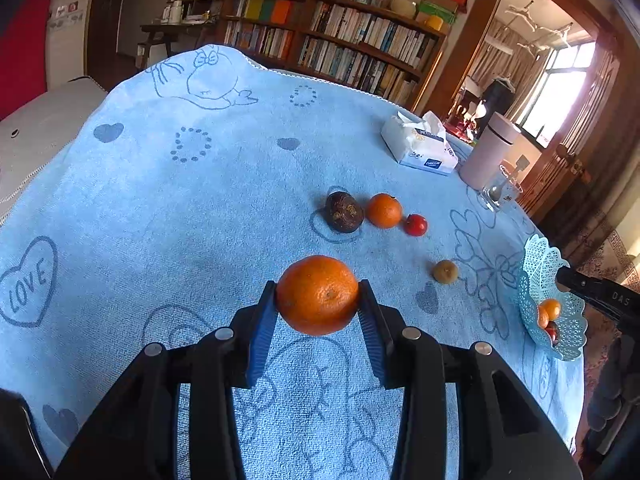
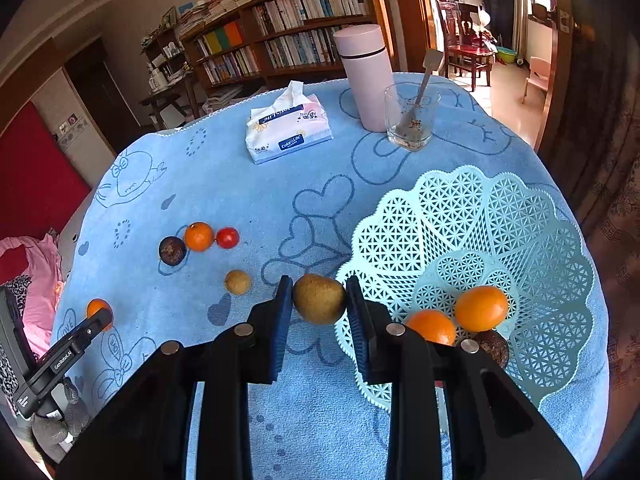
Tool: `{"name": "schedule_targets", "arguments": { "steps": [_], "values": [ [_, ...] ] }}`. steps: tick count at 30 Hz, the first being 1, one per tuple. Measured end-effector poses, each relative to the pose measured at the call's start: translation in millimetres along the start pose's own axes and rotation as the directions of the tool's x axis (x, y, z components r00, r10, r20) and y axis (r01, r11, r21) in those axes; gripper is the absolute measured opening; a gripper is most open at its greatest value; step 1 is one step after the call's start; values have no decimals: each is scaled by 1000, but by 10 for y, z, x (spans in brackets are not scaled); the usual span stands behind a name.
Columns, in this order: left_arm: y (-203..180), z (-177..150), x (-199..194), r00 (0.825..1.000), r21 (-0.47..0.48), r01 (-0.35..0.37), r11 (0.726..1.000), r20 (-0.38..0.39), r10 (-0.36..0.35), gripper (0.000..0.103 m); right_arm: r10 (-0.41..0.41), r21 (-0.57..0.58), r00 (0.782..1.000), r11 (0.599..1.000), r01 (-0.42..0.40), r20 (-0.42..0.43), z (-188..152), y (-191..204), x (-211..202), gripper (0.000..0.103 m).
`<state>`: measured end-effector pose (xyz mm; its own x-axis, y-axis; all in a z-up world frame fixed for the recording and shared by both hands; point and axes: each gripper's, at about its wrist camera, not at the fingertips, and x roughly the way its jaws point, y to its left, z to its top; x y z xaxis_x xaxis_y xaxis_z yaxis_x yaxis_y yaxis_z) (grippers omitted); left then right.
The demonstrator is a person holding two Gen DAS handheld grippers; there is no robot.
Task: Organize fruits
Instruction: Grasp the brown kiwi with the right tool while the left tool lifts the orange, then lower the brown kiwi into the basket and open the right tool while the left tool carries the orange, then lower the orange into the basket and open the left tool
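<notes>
My left gripper [image 1: 318, 300] is shut on a large orange [image 1: 317, 294], held above the blue cloth. My right gripper [image 2: 318, 300] is shut on a brownish-green kiwi-like fruit [image 2: 319, 298], just left of the rim of the pale blue lattice basket [image 2: 520, 220]. Two oranges [image 2: 480, 308] and a dark fruit [image 2: 494, 346] lie in the basket. On the cloth rest a dark round fruit [image 1: 343, 212], a small orange [image 1: 384, 210], a red tomato-like fruit [image 1: 416, 225] and a small brown fruit [image 1: 445, 271].
A tissue pack [image 2: 288, 128], a pink flask [image 2: 366, 76] and a glass with a spoon [image 2: 412, 120] stand at the far side of the round table [image 1: 160, 200]. A bookshelf [image 1: 332, 40] is behind. The basket [image 1: 550, 300] sits at the right table edge.
</notes>
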<state>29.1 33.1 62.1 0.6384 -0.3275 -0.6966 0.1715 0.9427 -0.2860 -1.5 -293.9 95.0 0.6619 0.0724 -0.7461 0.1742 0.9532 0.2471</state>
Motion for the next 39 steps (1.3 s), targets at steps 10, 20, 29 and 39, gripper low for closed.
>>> {"name": "schedule_targets", "arguments": {
  "steps": [10, 20, 29, 39],
  "values": [
    [-63, -101, 60, 1000, 15, -3, 1000, -27, 4, 40, -24, 108, 999, 994, 21, 33, -186, -574, -232, 28],
    [-169, -195, 131, 999, 39, -4, 999, -54, 6, 40, -110, 188, 993, 977, 100, 42, -389, -1024, -331, 28],
    [-410, -212, 122, 998, 93, 11, 996, -58, -5, 40, -168, 246, 982, 959, 142, 89, -433, -1234, -407, 55],
    [-881, -239, 179, 995, 176, 54, 983, -87, -40, 40, -194, 274, 966, 951, 143, 168, -464, -1269, -567, 63]
  ]
}}
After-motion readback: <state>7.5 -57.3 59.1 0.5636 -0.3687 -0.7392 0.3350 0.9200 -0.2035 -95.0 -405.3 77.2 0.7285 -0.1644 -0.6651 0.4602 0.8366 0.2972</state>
